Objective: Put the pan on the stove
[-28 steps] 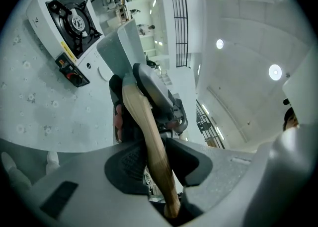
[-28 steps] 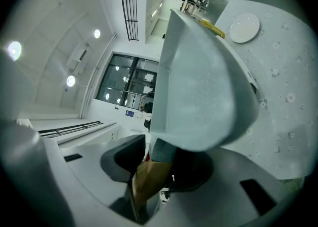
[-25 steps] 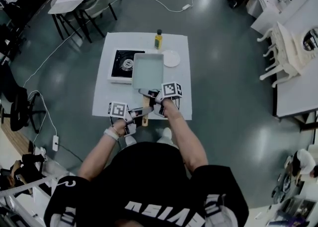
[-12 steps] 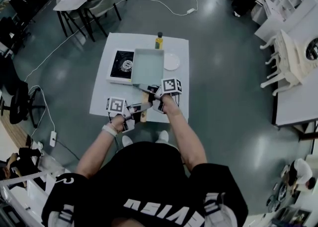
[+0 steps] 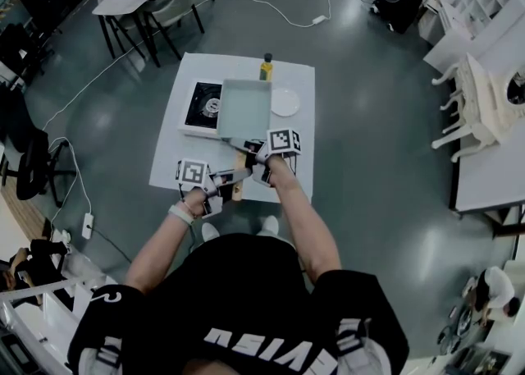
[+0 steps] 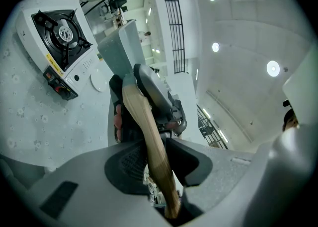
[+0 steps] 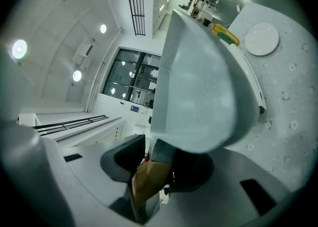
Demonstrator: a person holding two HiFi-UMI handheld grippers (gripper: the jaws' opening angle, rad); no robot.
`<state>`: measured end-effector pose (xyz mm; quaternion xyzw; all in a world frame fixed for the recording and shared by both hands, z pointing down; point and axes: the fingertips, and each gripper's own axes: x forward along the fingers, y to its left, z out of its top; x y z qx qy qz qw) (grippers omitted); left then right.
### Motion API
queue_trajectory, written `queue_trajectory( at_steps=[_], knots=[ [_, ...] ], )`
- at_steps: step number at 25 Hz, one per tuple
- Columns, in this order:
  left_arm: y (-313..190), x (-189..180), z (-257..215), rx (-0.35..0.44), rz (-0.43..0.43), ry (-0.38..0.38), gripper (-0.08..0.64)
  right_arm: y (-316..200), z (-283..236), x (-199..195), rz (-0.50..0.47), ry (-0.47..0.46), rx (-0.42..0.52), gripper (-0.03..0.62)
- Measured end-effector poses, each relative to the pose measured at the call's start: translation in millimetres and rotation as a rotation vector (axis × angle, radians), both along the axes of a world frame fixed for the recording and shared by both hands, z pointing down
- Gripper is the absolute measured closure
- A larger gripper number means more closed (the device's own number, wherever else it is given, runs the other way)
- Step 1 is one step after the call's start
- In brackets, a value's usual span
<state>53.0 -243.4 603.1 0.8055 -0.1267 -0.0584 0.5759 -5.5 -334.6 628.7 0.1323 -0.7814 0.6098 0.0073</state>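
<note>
You hold the pan point(image 5: 244, 108) by its wooden handle point(image 5: 239, 185) with both grippers. Your left gripper point(image 6: 149, 159) pinches the near end of the handle, its two dark pads pressed on either side of the wood. Your right gripper point(image 7: 149, 164) pinches the handle farther along, right where it meets the pan, with the wood wedged between its pads.

The pan is square and pale, with its open side up. From above, it sits over the middle of the white table point(image 5: 295, 168), and its left edge overlaps the right side of the stove point(image 5: 201, 107). In the left gripper view the pan looks raised, up and to the right of the burner. You cannot tell from any view whether it touches the stove.

The stove stands on the left part of the table, with its black burner uncovered. A white plate point(image 5: 285, 102) lies just right of the pan. A yellow bottle point(image 5: 266, 67) stands upright at the far edge of the table, beyond the pan.
</note>
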Motion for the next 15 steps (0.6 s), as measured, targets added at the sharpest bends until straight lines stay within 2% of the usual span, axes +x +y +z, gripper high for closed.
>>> queue_trajectory(
  at_steps=[2,4,7,8,11,13,15],
  knots=[
    [3.6,2.9,-7.8,-0.039,0.001,0.059,0.459,0.2,-1.8,-2.8,-0.002,-0.006,0.003,0.453],
    [2.7,-2.2,-6.6,-0.015,0.002,0.034,0.459,1.0,-2.3,-5.8,0.000,-0.007,-0.003,0.453],
    [8.6,1.6,-13.9,-0.065,0.003,0.112,0.460,2.5,-2.2,-8.7,-0.002,-0.007,0.003,0.453],
    [8.7,1.5,-13.6,-0.066,0.003,0.112,0.459,2.9,-2.2,-9.0,-0.004,-0.009,0.003,0.453],
    [2.9,-6.7,-3.7,-0.017,0.000,0.026,0.459,2.3,-1.7,-9.6,-0.002,-0.008,-0.001,0.453],
    [3.4,-7.3,-5.8,-0.040,-0.001,0.057,0.460,0.7,-0.5,-12.6,-0.001,-0.007,-0.001,0.452],
    [-0.1,-11.7,-1.8,-0.018,-0.003,0.025,0.459,-0.8,0.9,-14.9,-0.004,-0.007,-0.004,0.452]
  ],
)
